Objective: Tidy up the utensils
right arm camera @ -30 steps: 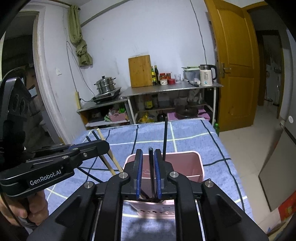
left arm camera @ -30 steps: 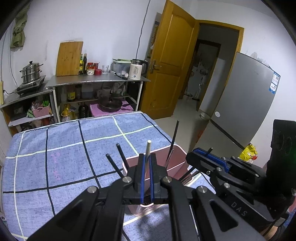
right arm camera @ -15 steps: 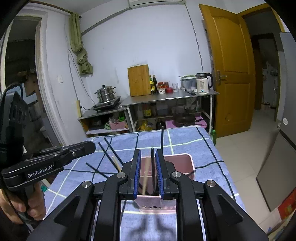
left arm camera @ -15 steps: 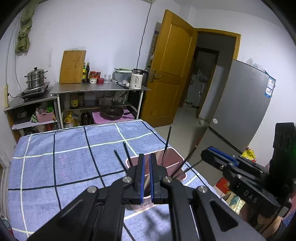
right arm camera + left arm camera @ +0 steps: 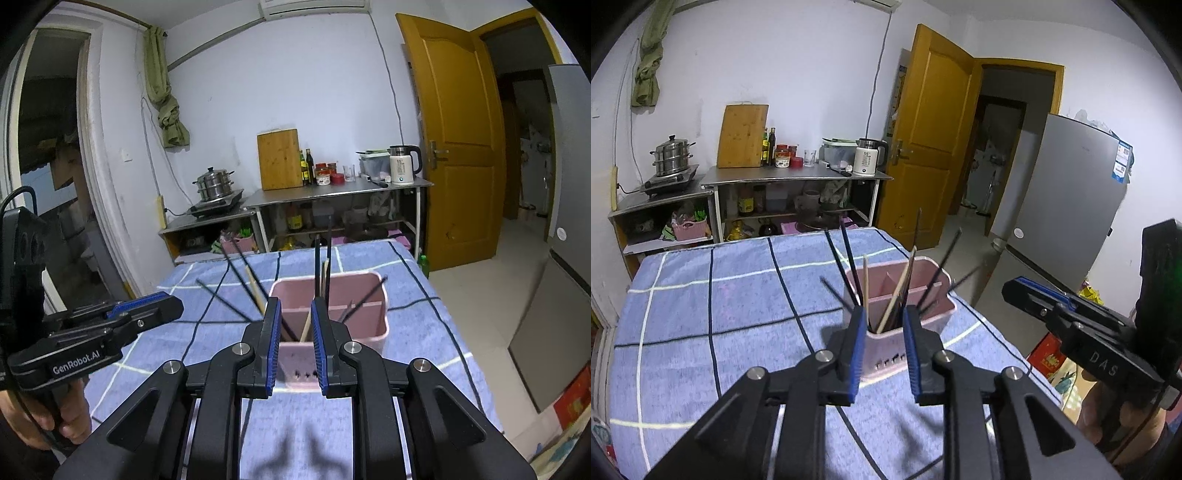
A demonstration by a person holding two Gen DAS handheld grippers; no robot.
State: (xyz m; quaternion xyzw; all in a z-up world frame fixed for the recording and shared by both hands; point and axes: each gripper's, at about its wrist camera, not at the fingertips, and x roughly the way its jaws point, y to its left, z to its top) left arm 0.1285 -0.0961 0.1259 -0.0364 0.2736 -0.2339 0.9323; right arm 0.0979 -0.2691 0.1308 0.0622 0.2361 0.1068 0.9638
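The pink holder (image 5: 925, 295) stands on the blue checked cloth (image 5: 701, 314) that covers the bench, close to its right edge. Inside, a wall divides it into compartments. Black chopsticks (image 5: 849, 258) and pale wooden chopsticks (image 5: 899, 291) stand in it and lean outward in several directions; some black ones also lean from the right compartment.

The left gripper (image 5: 882, 317) is just in front of the holder and a little above it. Its blue-padded fingers (image 5: 857, 347) are apart and hold nothing; the chopsticks show through the gap. The right gripper (image 5: 294, 310) is also before the holder, with its fingers (image 5: 272, 347) apart and nothing between them. In the left wrist view the right gripper appears at the right side, beyond the edge of the bench, and there I cannot tell its state.

Behind the bench is a metal shelf (image 5: 332, 190) with a cutting board (image 5: 279, 158), bottles and a white kettle (image 5: 402, 168). A steel pot (image 5: 213, 182) stands to the left of it. An orange door (image 5: 450, 147) is at the right.
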